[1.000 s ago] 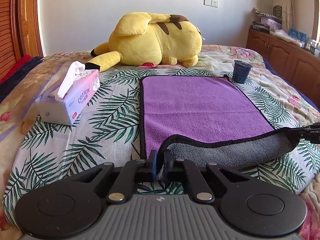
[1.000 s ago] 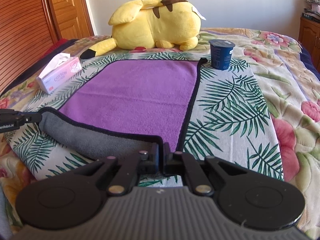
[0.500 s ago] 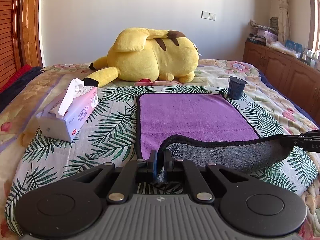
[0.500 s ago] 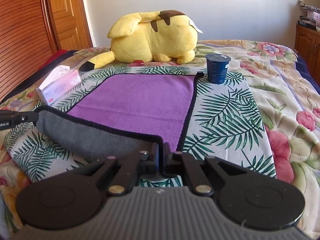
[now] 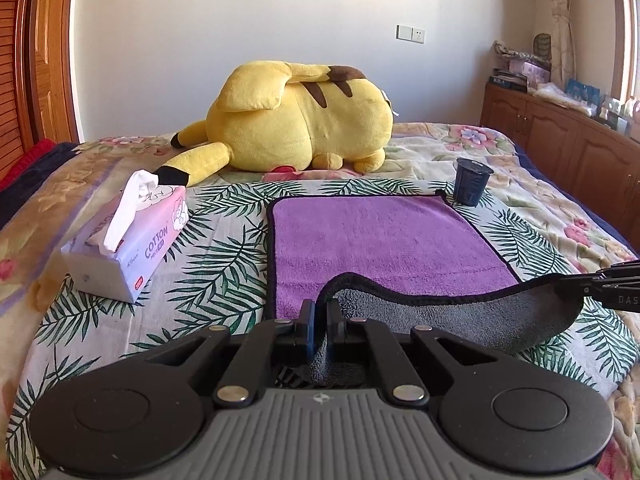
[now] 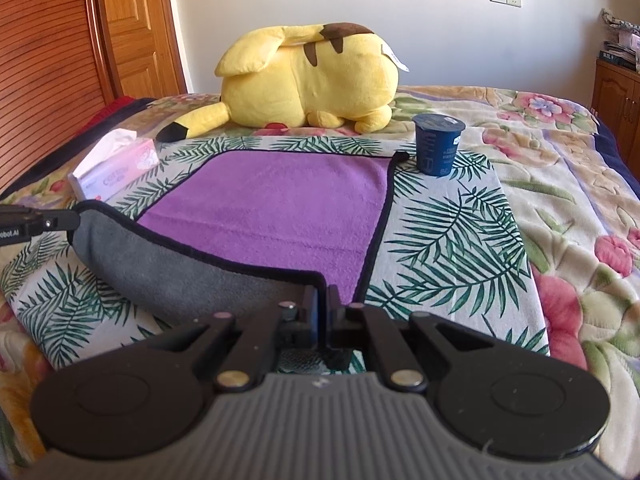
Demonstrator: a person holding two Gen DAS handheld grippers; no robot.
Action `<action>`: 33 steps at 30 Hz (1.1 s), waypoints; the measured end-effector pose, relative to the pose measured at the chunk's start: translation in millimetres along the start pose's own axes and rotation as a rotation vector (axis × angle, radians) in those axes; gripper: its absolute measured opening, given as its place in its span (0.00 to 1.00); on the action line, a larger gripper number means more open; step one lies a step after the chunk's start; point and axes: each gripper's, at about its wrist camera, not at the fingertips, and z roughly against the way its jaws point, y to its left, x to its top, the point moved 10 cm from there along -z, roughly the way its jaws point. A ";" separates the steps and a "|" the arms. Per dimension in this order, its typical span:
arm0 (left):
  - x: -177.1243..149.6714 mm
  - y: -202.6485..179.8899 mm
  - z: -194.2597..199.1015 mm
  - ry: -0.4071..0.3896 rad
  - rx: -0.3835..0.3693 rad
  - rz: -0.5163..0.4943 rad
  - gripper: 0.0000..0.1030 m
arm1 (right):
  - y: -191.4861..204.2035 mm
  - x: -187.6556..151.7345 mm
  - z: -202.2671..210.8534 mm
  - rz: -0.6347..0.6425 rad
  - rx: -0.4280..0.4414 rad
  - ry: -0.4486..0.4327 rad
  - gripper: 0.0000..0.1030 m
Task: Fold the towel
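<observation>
A purple towel with a black hem and grey underside lies on the palm-leaf bedspread; it also shows in the right wrist view. My left gripper is shut on its near left corner. My right gripper is shut on its near right corner. The near edge is lifted off the bed, and the grey underside sags between the two grippers. The far edge lies flat. Each gripper's tip shows at the edge of the other's view.
A big yellow plush toy lies beyond the towel. A dark blue cup stands at the towel's far right corner. A tissue box sits to the left. Wooden cabinets line the right wall, wooden doors the left.
Both grippers have risen with the near towel edge, and more of the grey underside hangs off the bed. The views have tilted up toward the far wall.
</observation>
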 end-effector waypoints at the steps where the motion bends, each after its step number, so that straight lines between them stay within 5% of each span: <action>1: 1.2 0.2 -0.3 -0.002 0.000 0.000 0.00 | -0.3 0.4 -1.1 0.002 0.000 0.001 0.04; 33: 50.9 3.3 -18.3 -0.066 0.002 -0.076 0.00 | -4.5 54.8 -9.6 0.083 -0.021 -0.105 0.04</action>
